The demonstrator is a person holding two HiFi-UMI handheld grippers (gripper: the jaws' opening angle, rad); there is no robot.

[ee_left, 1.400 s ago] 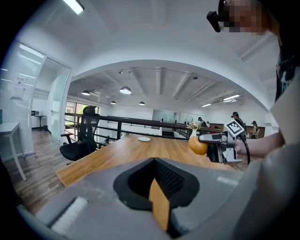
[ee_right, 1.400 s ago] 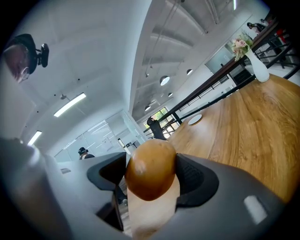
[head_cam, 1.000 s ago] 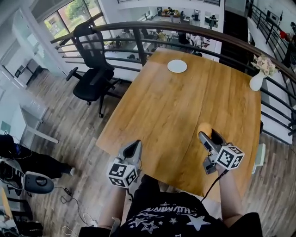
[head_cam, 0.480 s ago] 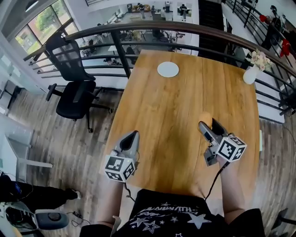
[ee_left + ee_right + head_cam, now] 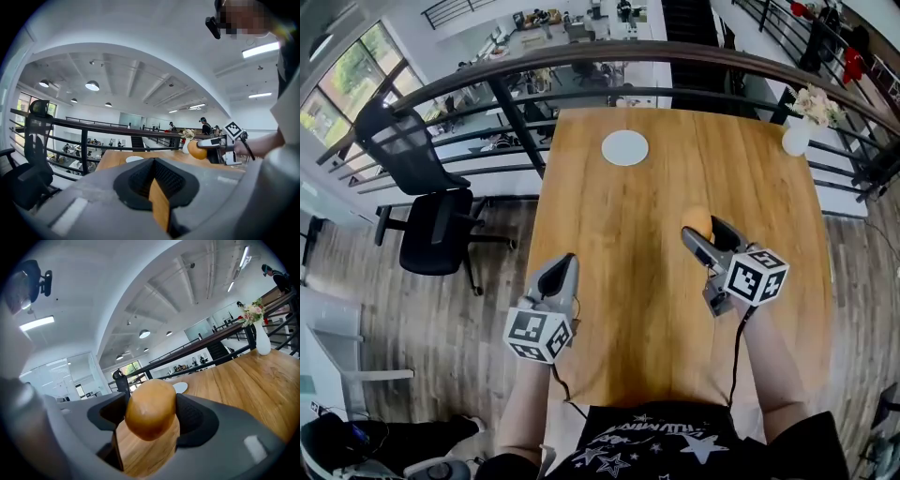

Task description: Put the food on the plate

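Note:
My right gripper [image 5: 701,234] is shut on a golden-brown bread roll [image 5: 696,221], held above the wooden table [image 5: 656,309] right of its middle. In the right gripper view the roll [image 5: 150,408] sits squeezed between the two dark pads. A small white plate [image 5: 625,147] lies empty near the table's far edge, well ahead of both grippers; it also shows as a thin white plate [image 5: 180,387] past the roll. My left gripper [image 5: 562,271] hangs over the table's left edge, shut with nothing in it. From the left gripper view the roll [image 5: 197,150] shows to the right.
A white vase with flowers [image 5: 797,134] stands at the table's far right corner. A dark metal railing [image 5: 581,56] curves behind the table. A black office chair [image 5: 431,220] stands on the floor to the left.
Both grippers have moved forward along the table towards the plate and risen a little. The roll has stayed in the right gripper. The left gripper now sits over the table's left edge.

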